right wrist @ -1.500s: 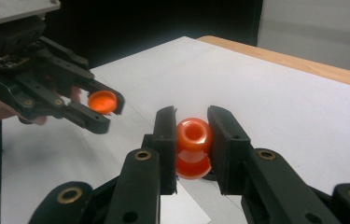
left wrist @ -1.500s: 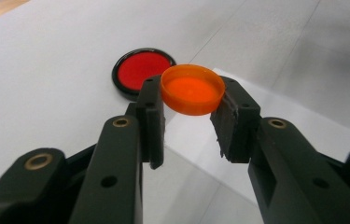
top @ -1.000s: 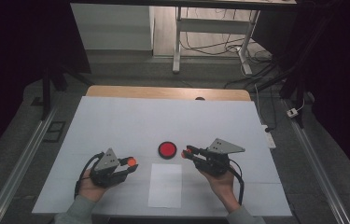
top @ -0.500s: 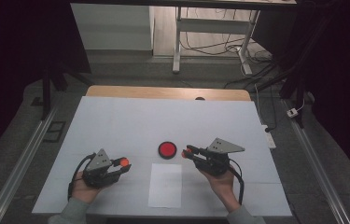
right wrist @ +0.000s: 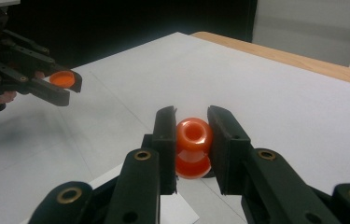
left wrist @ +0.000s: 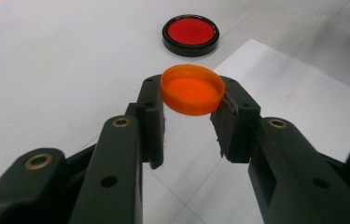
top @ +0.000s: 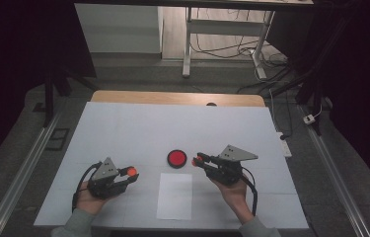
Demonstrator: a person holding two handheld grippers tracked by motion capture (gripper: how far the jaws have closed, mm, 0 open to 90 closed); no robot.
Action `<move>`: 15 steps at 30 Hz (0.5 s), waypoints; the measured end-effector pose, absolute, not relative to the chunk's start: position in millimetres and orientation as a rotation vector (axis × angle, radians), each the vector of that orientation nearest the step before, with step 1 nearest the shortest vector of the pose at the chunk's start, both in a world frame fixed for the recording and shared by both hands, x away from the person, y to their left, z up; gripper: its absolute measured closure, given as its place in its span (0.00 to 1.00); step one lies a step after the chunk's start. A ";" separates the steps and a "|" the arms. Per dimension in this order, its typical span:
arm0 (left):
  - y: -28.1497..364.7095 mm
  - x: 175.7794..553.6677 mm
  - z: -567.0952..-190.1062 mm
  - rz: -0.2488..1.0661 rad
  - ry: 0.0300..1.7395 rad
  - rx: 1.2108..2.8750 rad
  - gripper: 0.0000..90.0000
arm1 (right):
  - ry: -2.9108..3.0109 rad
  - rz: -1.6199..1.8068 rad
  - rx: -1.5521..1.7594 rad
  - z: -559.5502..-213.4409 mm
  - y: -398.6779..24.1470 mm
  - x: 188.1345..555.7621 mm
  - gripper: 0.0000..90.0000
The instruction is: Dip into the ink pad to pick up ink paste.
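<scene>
The white sheet of paper (left wrist: 303, 100) carries a faint small mark, too blurred to read. The left gripper (left wrist: 192, 100) is clamped on a shallow orange cap (left wrist: 192, 88), held level at its jaw tips. The right gripper (right wrist: 193, 135) is closed tight on an orange spool-shaped piece (right wrist: 194, 147). A black-rimmed red disc (top: 176, 158) lies on the table (top: 123, 128) between the two grippers, just ahead of the paper.

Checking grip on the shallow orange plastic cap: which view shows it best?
Left gripper view: the shallow orange plastic cap sits close up, pinched at its rim. High view shows a small orange dot; right gripper view shows it far off.
</scene>
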State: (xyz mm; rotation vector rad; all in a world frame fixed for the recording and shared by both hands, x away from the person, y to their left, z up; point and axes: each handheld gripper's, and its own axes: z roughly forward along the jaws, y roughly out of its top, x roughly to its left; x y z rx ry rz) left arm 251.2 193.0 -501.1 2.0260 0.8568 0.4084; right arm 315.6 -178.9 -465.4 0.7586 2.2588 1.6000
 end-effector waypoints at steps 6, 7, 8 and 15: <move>191.6 251.3 -501.7 0.406 0.852 2.031 0.72 | 2.261 1.594 0.754 -465.1 -177.4 317.9 0.81; 191.4 251.4 -501.6 0.407 0.850 2.032 0.72 | 2.258 1.594 0.757 -464.7 -176.7 318.4 0.81; 191.3 251.4 -501.6 0.405 0.850 2.032 0.72 | 2.258 1.594 0.757 -464.7 -176.7 318.4 0.81; 190.7 251.3 -501.9 0.402 0.851 2.033 0.72 | 2.262 1.579 0.763 -464.4 -175.3 322.8 0.81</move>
